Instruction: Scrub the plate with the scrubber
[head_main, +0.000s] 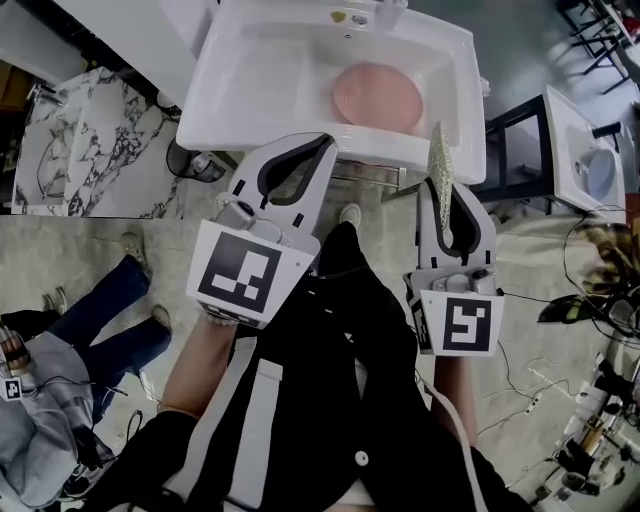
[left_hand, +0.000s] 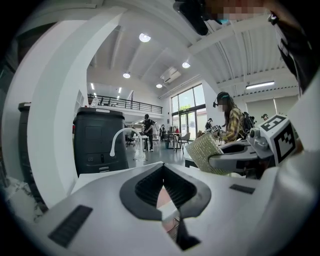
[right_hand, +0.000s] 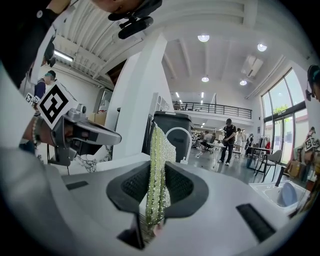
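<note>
**Scrubber gripped, plate in the sink**

Our right hand-held gripper (head_main: 447, 192) is clamped on the scrubber (head_main: 438, 150), a glittery green-gold pad standing on edge between its jaws. Our left hand-held gripper (head_main: 318, 143) has its jaws pressed together with nothing between them. Both sit at the front rim of the white sink (head_main: 250, 70). The pink plate (head_main: 377, 95) lies flat in the basin.

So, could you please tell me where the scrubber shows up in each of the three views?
Head view: scrubber right of centre, edge-on in the right gripper's tongs, by the sink's near rim.
Left gripper view: right of centre, in the other gripper.
Right gripper view: dead centre, upright between the tongs.
Shared landmark: the white sink.
</note>
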